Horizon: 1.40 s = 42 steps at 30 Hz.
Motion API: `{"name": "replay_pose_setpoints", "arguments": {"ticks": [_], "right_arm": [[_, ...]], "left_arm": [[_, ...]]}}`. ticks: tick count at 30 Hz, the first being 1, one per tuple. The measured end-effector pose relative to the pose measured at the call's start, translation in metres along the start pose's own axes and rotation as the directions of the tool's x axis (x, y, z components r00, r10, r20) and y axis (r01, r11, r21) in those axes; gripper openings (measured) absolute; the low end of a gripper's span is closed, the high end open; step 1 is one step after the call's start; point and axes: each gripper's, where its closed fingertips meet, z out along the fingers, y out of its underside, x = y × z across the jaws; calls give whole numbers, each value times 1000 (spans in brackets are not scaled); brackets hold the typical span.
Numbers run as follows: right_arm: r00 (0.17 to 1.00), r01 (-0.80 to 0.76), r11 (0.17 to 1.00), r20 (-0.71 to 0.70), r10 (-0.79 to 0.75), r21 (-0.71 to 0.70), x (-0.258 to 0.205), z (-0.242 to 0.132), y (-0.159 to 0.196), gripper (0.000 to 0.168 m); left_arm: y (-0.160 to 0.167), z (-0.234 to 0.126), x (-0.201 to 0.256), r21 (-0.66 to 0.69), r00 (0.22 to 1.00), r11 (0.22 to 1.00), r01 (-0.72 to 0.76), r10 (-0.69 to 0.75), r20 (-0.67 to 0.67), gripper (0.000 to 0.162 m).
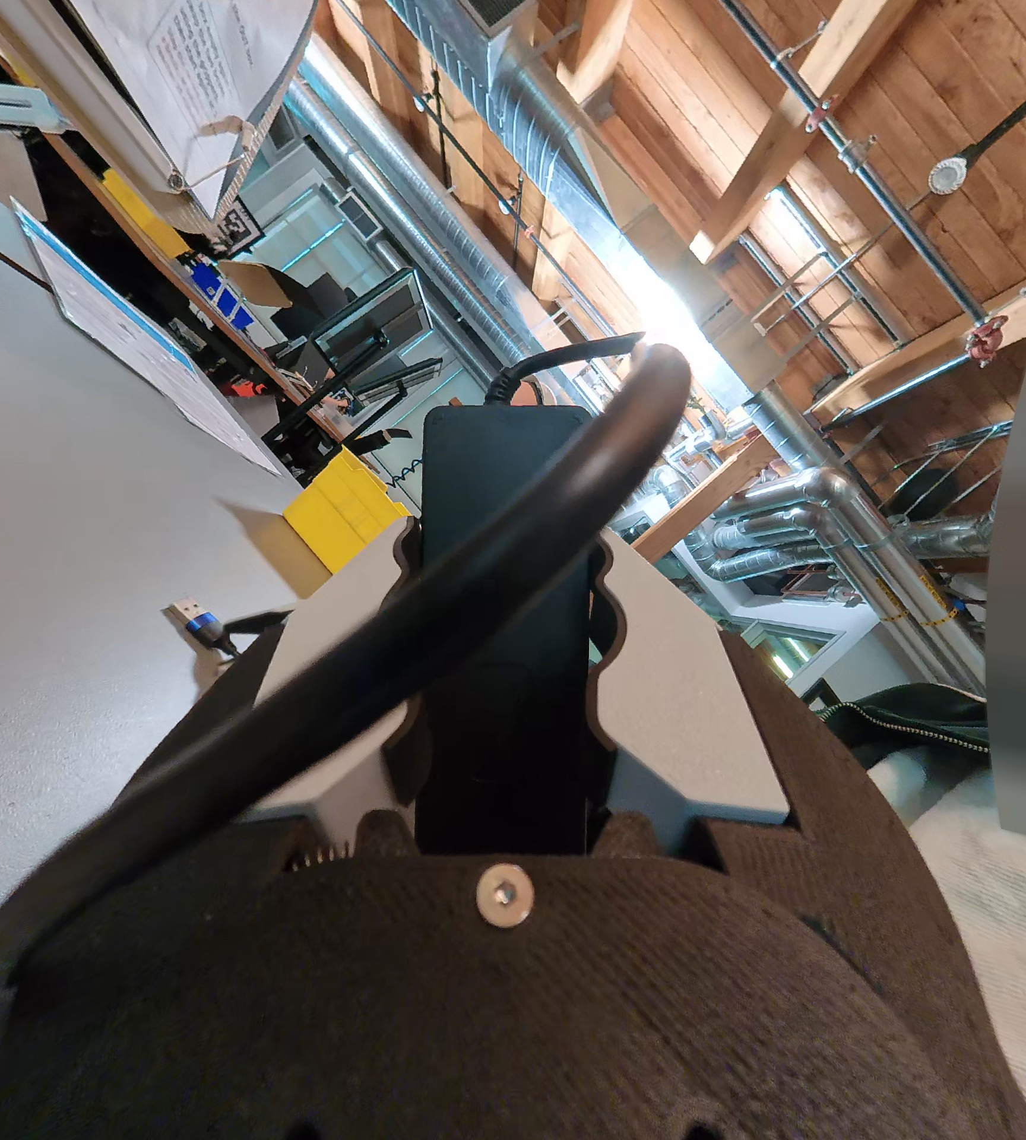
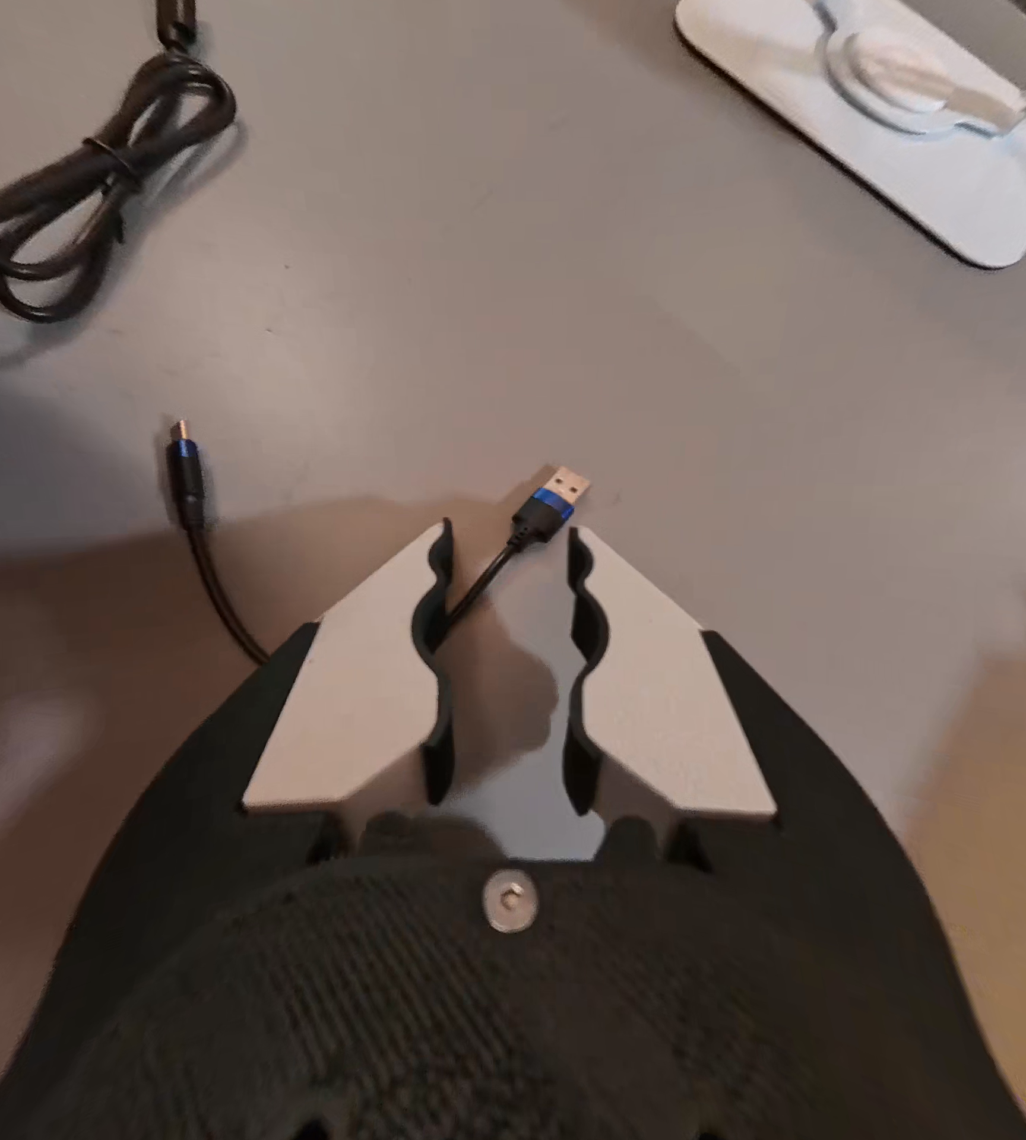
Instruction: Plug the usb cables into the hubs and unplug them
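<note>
My left gripper (image 1: pixel 505 543) is shut on a black USB hub (image 1: pixel 501 512), a flat black block held tilted up off the grey table (image 1: pixel 66 555). The hub's thick black cable (image 1: pixel 498 543) loops across in front of the fingers. A USB-A plug with a blue band (image 1: pixel 194 617) lies on the table to the left. In the right wrist view my right gripper (image 2: pixel 509 532) is open, low over the table (image 2: pixel 560 308), with the same blue-banded USB-A plug (image 2: pixel 550 501) just ahead of its fingertips. That cable's small plug end (image 2: pixel 185 459) lies to the left.
A tied bundle of black cable (image 2: pixel 85 197) lies at the far left. A silver monitor stand base (image 2: pixel 905 142) sits at the far right. In the left wrist view a sheet of paper (image 1: pixel 146 364) and a yellow bin (image 1: pixel 344 506) lie beyond the table.
</note>
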Motion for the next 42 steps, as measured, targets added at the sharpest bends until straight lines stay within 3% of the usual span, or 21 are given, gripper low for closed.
{"name": "replay_pose_setpoints", "arguments": {"ticks": [2, 6, 10, 14, 20, 24, 27, 35, 42], "right_arm": [[1000, -12, 1000, 16, 13, -10, 1, 2, 0, 15], [993, -34, 999, 115, 33, 5, -3, 2, -2, 12], [959, -73, 981, 283, 19, 181, -14, -19, -31, 5], [932, -166, 961, 354, 79, 223, -6, -39, -41, 5], [740, -391, 849, 670, 61, 355, -23, -94, -76, 5], [563, -412, 867, 827, 0, 281, -49, -114, -72, 5], [449, -469, 864, 892, 55, 183, -57, -115, -71, 5], [281, -552, 833, 934, 221, -31, -57, -104, -62, 5], [242, -547, 832, 933, 267, -96, -59, -100, -56, 5]], "left_arm": [[0, 0, 0, 1, 1000, 1000, 1, -1, -1, 51], [0, 0, 0, 1, 1000, 1000, 0, 0, 1, 51], [-1, -1, 0, 3, 1000, 1000, -5, 5, 6, 51], [-3, -2, -1, 10, 1000, 1000, -7, 7, 11, 51], [6, 1, 3, -40, 999, 999, 27, -28, -28, 53], [10, 2, 4, -90, 999, 996, 23, -26, -39, 53], [14, 1, 2, -150, 1000, 989, -10, 6, -23, 52], [42, 0, -10, -351, 980, 922, -162, 191, 51, 51], [56, 1, -8, -413, 980, 895, -170, 197, 23, 54]]}}
